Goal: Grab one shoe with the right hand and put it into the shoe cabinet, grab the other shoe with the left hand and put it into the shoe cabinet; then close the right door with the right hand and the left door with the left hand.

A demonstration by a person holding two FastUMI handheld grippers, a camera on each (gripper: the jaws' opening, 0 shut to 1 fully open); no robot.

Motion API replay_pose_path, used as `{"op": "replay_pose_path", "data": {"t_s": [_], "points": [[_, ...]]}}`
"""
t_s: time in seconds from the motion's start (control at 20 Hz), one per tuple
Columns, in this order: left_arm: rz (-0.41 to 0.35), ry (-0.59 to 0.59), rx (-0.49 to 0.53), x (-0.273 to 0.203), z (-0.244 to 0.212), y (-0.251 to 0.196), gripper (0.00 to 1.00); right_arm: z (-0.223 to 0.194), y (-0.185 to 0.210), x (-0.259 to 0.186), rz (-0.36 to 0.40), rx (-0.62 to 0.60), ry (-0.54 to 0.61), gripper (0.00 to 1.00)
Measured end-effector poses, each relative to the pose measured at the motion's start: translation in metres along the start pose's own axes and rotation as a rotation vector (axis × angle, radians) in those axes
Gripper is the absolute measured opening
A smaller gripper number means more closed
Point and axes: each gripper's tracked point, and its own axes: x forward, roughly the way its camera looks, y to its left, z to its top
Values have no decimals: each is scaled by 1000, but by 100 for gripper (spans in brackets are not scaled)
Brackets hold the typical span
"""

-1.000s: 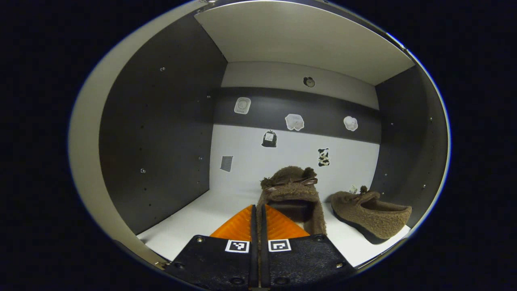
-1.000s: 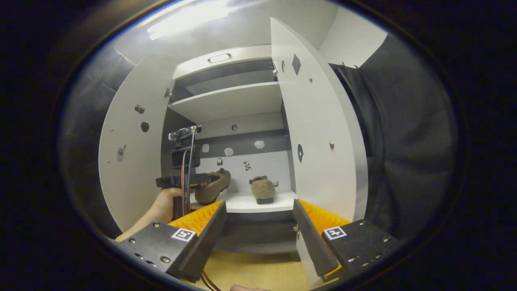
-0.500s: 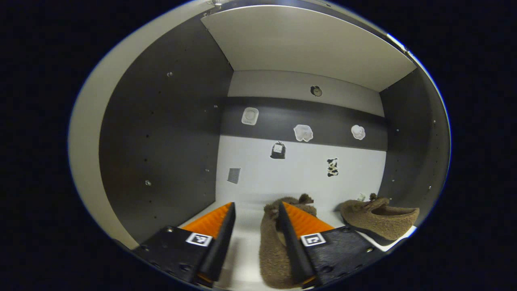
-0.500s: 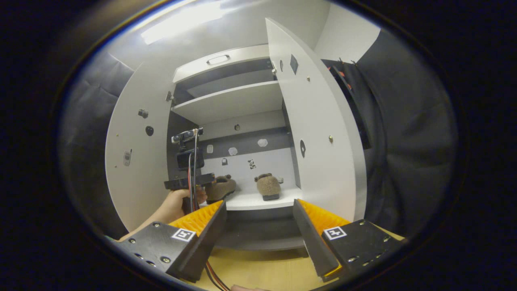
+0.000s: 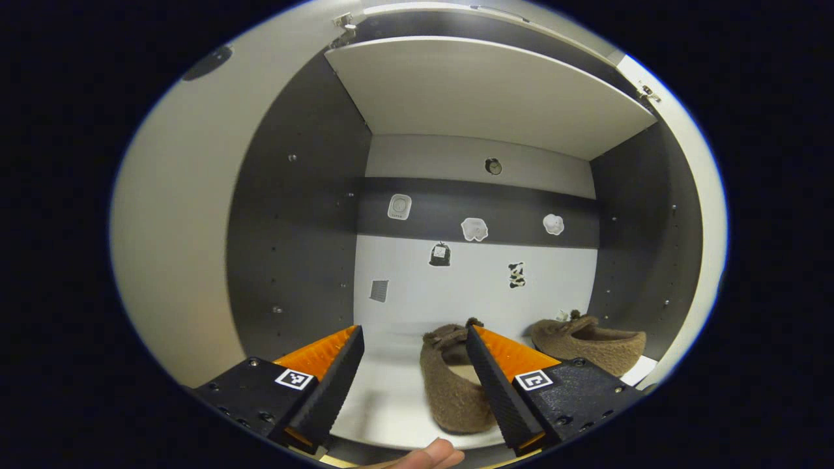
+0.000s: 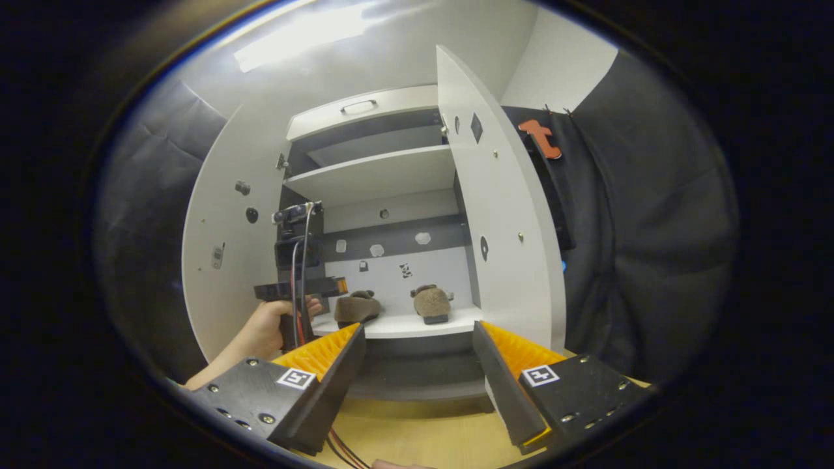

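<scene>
At the mouth of the shoe cabinet (image 5: 300, 215), the left gripper (image 5: 412, 378) has its fingers spread wide and holds nothing; a second ago they were pressed together on the near shoe (image 5: 449, 384), which was lifted above the shelf (image 5: 384, 391). That shoe now lies flat on the shelf, toe toward the back wall, its heel partly behind the gripper's right-hand finger in the left gripper view, apparently no longer pinched. The far shoe (image 5: 589, 342) rests on the same shelf, near the cabinet's right wall, apart from its mate. In the right gripper view, the left gripper (image 6: 296, 290), gripped by a hand (image 6: 270, 326), stands just outside the shelf edge, farther out than half a second ago, indicating withdrawal. The right gripper (image 6: 417, 384) hovers in front of the cabinet with fingers spread and empty. The right door (image 6: 502, 228) and the left door (image 6: 221, 260) both stand open. By this evidence both shoes are stowed, and the placing half of the task appears complete; what remains, judging from the open doors, is to close the right door with the right gripper, then the left with the left.
</scene>
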Motion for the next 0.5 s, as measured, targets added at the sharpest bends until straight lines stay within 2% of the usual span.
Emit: {"op": "replay_pose_path", "data": {"t_s": [0.15,0.3,0.5], "points": [[-20,-28,6,-49,14,-1,97,4,-1,-17,-10,6,-35,99],[-78,-108,16,-111,25,-8,97,0,-6,-34,-31,-10,-38,99],[-137,-93,56,-195,11,-7,96,7,-6,-55,-38,-31,-24,99]]}}
